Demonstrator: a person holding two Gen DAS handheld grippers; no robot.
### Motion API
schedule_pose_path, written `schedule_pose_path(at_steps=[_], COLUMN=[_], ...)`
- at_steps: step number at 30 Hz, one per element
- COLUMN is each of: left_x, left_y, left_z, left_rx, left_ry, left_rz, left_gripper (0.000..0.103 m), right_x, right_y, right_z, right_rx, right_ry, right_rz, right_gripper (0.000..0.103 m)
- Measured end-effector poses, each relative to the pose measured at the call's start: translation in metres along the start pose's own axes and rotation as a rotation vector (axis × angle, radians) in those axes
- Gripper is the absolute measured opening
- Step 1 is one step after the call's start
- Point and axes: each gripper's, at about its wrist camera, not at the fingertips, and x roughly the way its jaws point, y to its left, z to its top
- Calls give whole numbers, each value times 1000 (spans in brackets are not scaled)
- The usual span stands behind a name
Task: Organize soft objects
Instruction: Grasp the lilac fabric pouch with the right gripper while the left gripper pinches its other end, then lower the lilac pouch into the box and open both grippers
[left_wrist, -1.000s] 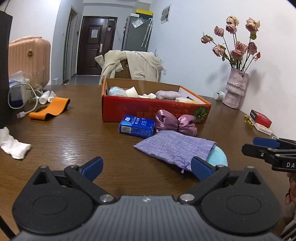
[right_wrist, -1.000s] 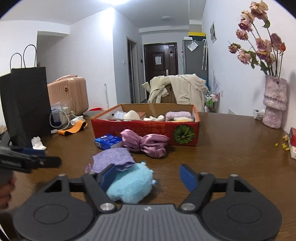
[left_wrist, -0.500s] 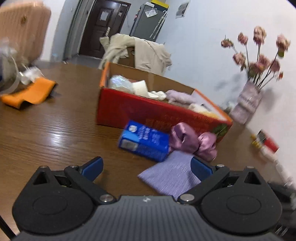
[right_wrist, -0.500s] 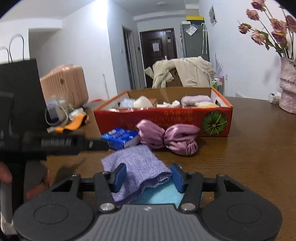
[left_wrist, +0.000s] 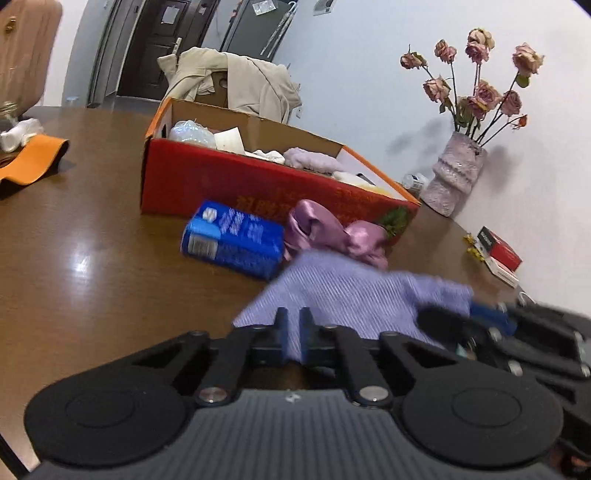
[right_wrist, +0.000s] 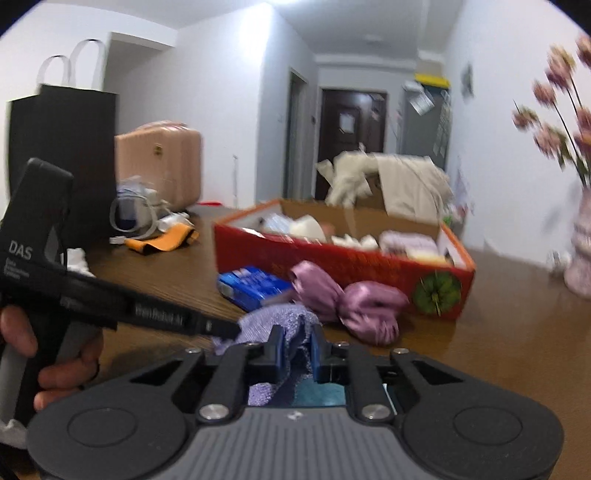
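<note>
A purple woven cloth (left_wrist: 354, 291) lies on the brown table (left_wrist: 92, 258) in front of a red cardboard box (left_wrist: 240, 184) that holds several soft items. My left gripper (left_wrist: 293, 332) is shut on the cloth's near edge. In the right wrist view the cloth (right_wrist: 280, 321) is bunched between the pads of my right gripper (right_wrist: 297, 347), whose jaws are closing on it. Under that gripper lies a light-blue plush (right_wrist: 317, 395), mostly hidden. A pink satin bow (left_wrist: 332, 232) and a blue tissue pack (left_wrist: 236, 240) lie against the box front.
A vase of dried roses (left_wrist: 454, 173) stands at the far right by the wall, with a small red and white box (left_wrist: 498, 254) near it. An orange band (left_wrist: 29, 162) lies at the left. A black bag (right_wrist: 62, 147) and a pink suitcase (right_wrist: 159, 166) stand further left.
Both grippers have come forward and down onto the purple cloth. The left jaws went from wide open to shut on its edge; the right jaws narrowed around the bunched cloth.
</note>
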Motion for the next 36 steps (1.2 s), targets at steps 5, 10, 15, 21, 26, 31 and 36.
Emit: schedule_pose_path(at_steps=[5,10,15,21,26,31,36], left_x=[-60,-97,-80,-74,-75,-79,-96], left_y=[-19,-30,-31,-21,-13,-25,-34], left_z=[-41,-50,-45,-57,-58,-53,-20], left_rx=[-48,87,119,20,15,30,56], left_ry=[-36,-120,-66,-39,-12,-40,-180], left_rz=[-68,39,38,-37,-42,-105,-153], left_gripper=[5,60,79,69,39,13,11], right_x=[-23,-24,-25,-31,-27,-30,-38], right_y=[11,9,-9,-15,-17,-18,-40], right_z=[-3,-21,-36,-40,-40,-39,-1], right_rx=[-37,-5,-14,-51,-43,-17,105], right_ry=[20,168,222,211,210,196,78], right_rz=[156,306,282,267,279,272,307], right_gripper=[14,12,12,13,13,12,10])
